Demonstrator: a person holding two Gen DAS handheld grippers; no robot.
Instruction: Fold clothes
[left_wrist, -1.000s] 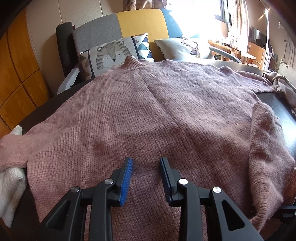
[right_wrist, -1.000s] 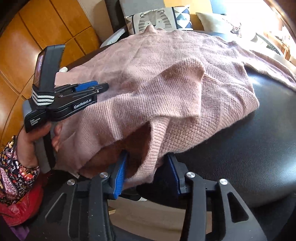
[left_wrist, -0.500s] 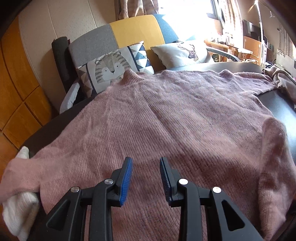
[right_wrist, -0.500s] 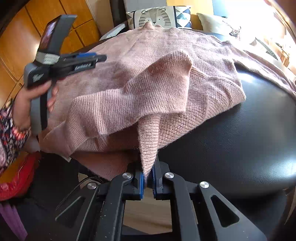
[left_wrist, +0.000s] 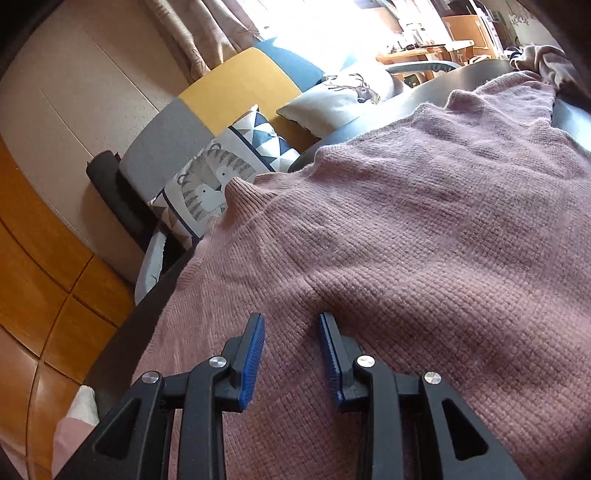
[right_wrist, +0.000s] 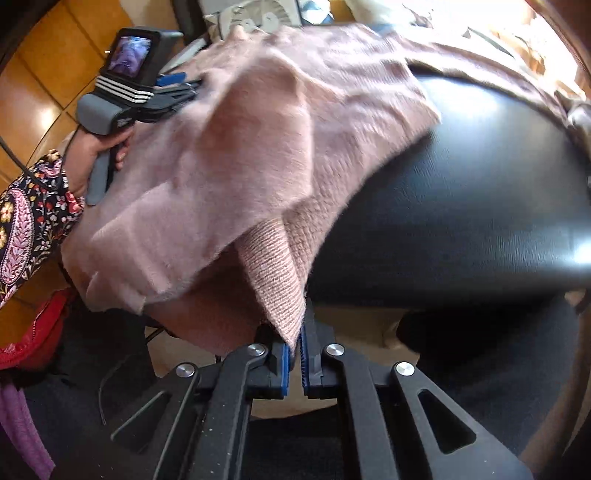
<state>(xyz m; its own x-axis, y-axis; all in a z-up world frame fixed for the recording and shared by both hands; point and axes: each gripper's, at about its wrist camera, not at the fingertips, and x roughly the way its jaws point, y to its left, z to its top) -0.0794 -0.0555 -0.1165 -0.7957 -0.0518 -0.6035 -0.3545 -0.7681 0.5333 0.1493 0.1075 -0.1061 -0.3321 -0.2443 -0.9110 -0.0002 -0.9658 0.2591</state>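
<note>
— Pink knit: the sweater (left_wrist: 406, 258) lies spread over the black table (right_wrist: 480, 192), neck towards the sofa (left_wrist: 229, 85). What has changed with it?

— Its ribbed hem corner is now caught. A second ago the right gripper (right_wrist: 295, 350) had its jaws apart around that corner; now they are pressed together on the rib, and the cloth above it is lifted off the table's near edge into a loose tent.

— And the left gripper (left_wrist: 291, 350)?

— Its jaws stand apart just as they did before, with nothing between them. It has swung across and rolled, so it now hangs above the sweater's shoulder area near the neck. In the right view the hand (right_wrist: 96, 155) carries it beside the raised fold.

— What does that mean for the folding?

— Probably that the first fold is starting: the right side has its hold and can carry the hem corner over the body. The left looks free to pin or take a second point; which one cannot be told yet.

— Anything else nearby?

— Two cushions (left_wrist: 221, 177) on the sofa beyond the table.
</note>
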